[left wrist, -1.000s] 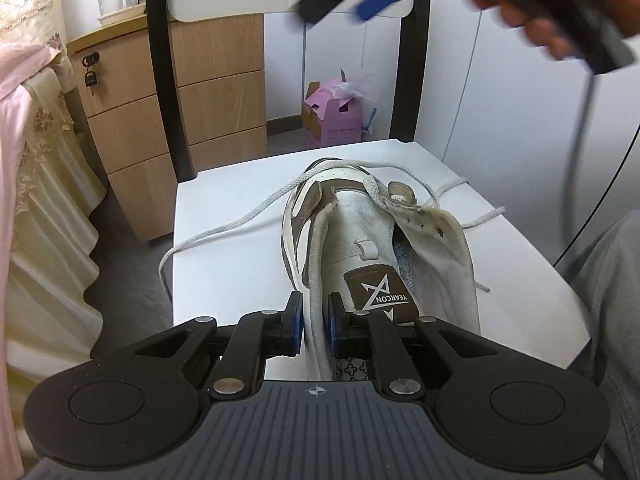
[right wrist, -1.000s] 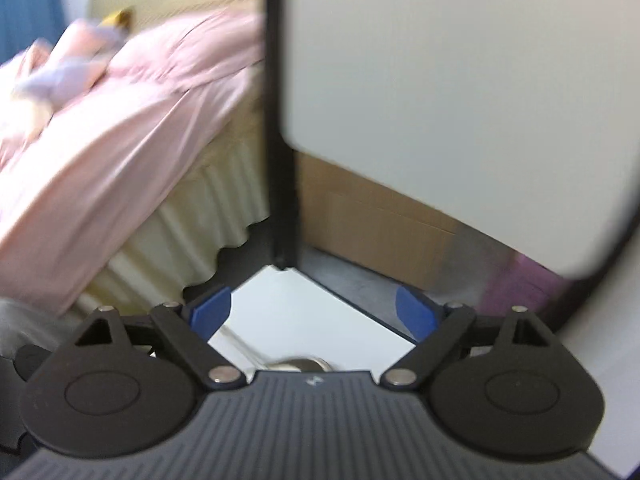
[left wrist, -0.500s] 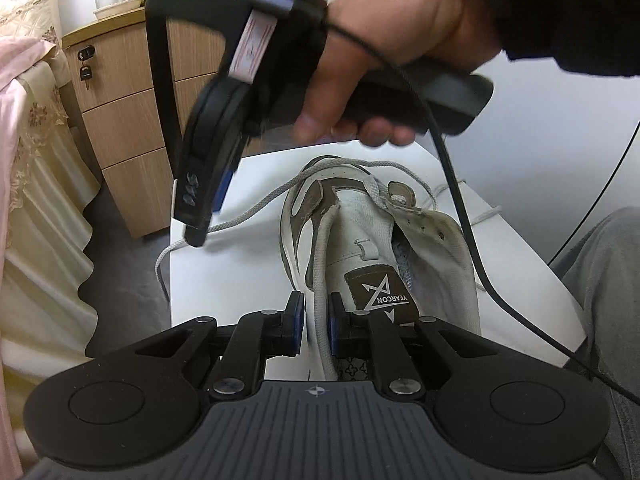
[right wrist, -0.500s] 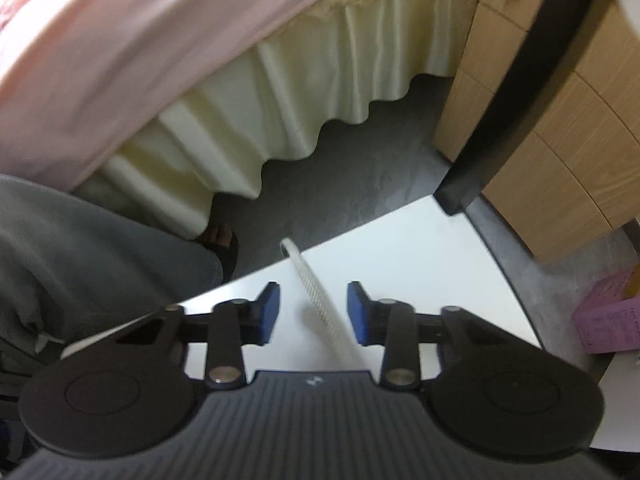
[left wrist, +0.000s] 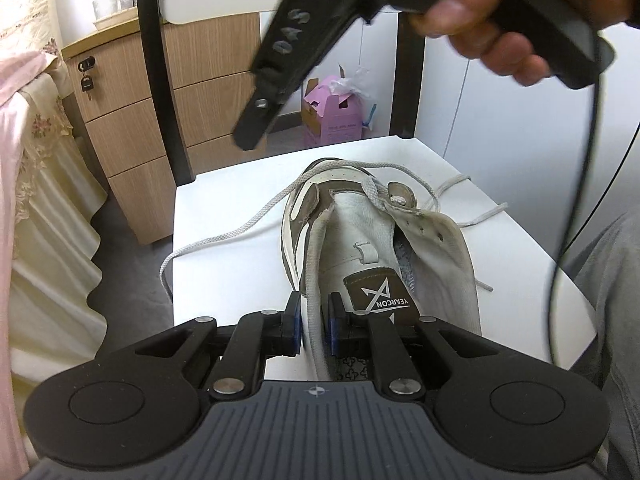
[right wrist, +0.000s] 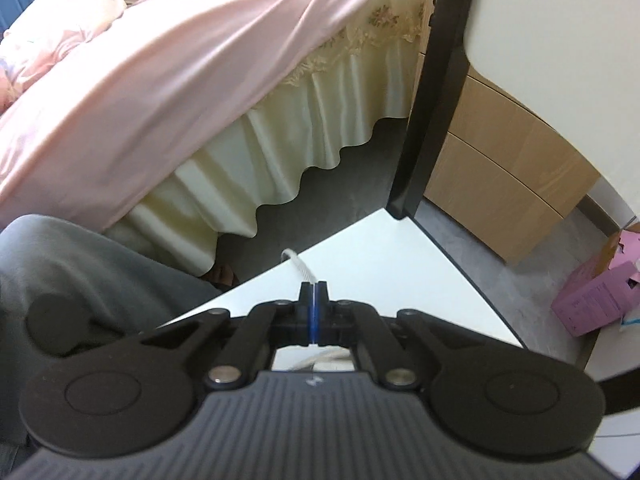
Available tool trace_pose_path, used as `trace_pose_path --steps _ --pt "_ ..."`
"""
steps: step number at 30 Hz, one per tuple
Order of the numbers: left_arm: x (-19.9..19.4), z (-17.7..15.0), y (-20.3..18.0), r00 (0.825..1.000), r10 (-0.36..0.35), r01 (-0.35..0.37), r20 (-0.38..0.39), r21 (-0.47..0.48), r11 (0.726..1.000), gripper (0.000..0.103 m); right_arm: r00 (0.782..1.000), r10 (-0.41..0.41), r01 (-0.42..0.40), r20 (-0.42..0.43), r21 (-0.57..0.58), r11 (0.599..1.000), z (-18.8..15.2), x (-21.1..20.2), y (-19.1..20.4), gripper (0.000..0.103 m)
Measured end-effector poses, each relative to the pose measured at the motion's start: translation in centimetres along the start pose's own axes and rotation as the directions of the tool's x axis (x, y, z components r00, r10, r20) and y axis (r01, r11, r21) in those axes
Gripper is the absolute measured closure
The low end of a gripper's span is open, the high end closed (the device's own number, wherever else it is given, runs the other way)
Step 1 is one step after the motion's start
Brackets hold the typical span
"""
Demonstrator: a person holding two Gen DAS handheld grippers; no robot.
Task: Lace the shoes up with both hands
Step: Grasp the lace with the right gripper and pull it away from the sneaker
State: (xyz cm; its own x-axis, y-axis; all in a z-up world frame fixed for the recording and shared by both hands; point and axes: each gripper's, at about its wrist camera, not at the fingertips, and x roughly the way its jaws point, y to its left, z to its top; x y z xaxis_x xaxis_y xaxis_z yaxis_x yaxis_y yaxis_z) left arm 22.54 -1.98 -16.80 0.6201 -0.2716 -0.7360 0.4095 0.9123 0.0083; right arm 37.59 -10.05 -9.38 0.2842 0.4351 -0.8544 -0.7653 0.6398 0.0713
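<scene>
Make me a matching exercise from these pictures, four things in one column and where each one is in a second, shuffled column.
Things:
1. sneaker
2. pink carton
3. padlock with keys
4. shoelace

Places:
A. hanging on the top drawer of the wooden cabinet
B. on the floor behind the chair
C. pinched between the jaws of the right gripper
D. lying on the white chair seat, collar edge clamped by the left gripper

Pairs: 1-D, 2-B, 3-A, 4-C
</scene>
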Motion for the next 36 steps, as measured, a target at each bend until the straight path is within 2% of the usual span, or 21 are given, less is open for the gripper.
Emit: trace_pose_path --steps 3,4,7,8,13,15,16,17,18,21,25,29,32,36 --pt "0.0 0.0 0.1 1.000 -0.002 0.002 0.000 -0.003 1.000 0.090 1.000 0.001 -0.001 -0.022 -0.010 1.000 -0.1 0.7 0.3 0.098" --pt "0.0 0.1 0.1 1.000 -0.002 0.002 0.000 -0.004 1.000 0.090 1.000 0.004 -0.004 -0.030 -0.010 1.000 -0.1 1.2 0.4 0.092" --pt "0.0 0.1 0.2 1.000 -0.004 0.004 -0.001 -0.008 1.000 0.090 0.998 0.002 -0.004 -0.062 -0.030 1.000 0.4 3.6 0.7 0.055" --pt "0.0 0.1 0.2 1.000 -0.006 0.006 -0.001 -0.007 1.000 0.090 0.997 -0.005 0.001 -0.076 -0.051 0.999 0.6 4.6 0.8 0.053" --pt "0.0 0.1 0.6 1.000 -0.023 0.023 -0.005 -0.010 1.000 0.090 0.986 -0.038 0.020 -0.160 -0.115 0.993 1.2 9.6 1.6 0.057" --pt "0.0 0.1 0.6 1.000 -0.027 0.027 -0.006 -0.007 1.000 0.090 0.983 -0.049 0.026 -0.178 -0.128 0.991 1.3 11.1 1.7 0.066" --pt "0.1 0.1 0.7 1.000 -0.029 0.029 -0.007 -0.006 1.000 0.090 0.981 -0.052 0.028 -0.185 -0.133 0.991 1.3 11.7 1.7 0.078" --pt "0.1 0.1 0.7 0.999 -0.031 0.031 -0.008 -0.007 1.000 0.090 0.980 -0.052 0.027 -0.191 -0.131 0.991 1.2 12.0 1.7 0.096" --pt "0.1 0.2 0.7 0.999 -0.032 0.032 -0.010 -0.008 0.999 0.090 0.980 -0.050 0.027 -0.191 -0.122 0.992 1.1 12.1 1.6 0.100" --pt "0.1 0.2 0.6 1.000 -0.028 0.028 -0.010 -0.003 1.000 0.090 0.985 -0.041 0.025 -0.167 -0.094 0.995 0.8 10.9 1.5 0.100" --pt "0.1 0.1 0.2 1.000 -0.015 0.015 -0.008 0.010 1.000 0.090 0.994 -0.056 0.052 -0.095 -0.044 0.998 0.4 6.3 1.0 0.100" --pt "0.2 0.1 0.2 1.000 -0.012 0.012 -0.006 0.009 1.000 0.090 0.997 -0.070 0.071 -0.013 0.102 0.992 -1.2 1.8 -0.1 0.100" --pt "0.4 0.0 0.2 1.000 -0.012 0.012 -0.006 0.006 1.000 0.090 0.998 -0.063 0.054 0.031 0.237 0.970 -3.9 0.6 -1.0 0.100" --pt "0.4 0.0 -0.1 1.000 -0.001 0.001 -0.001 0.017 1.000 0.090 0.991 -0.046 -0.008 0.126 0.402 0.916 -7.3 -0.1 -1.5 0.096"
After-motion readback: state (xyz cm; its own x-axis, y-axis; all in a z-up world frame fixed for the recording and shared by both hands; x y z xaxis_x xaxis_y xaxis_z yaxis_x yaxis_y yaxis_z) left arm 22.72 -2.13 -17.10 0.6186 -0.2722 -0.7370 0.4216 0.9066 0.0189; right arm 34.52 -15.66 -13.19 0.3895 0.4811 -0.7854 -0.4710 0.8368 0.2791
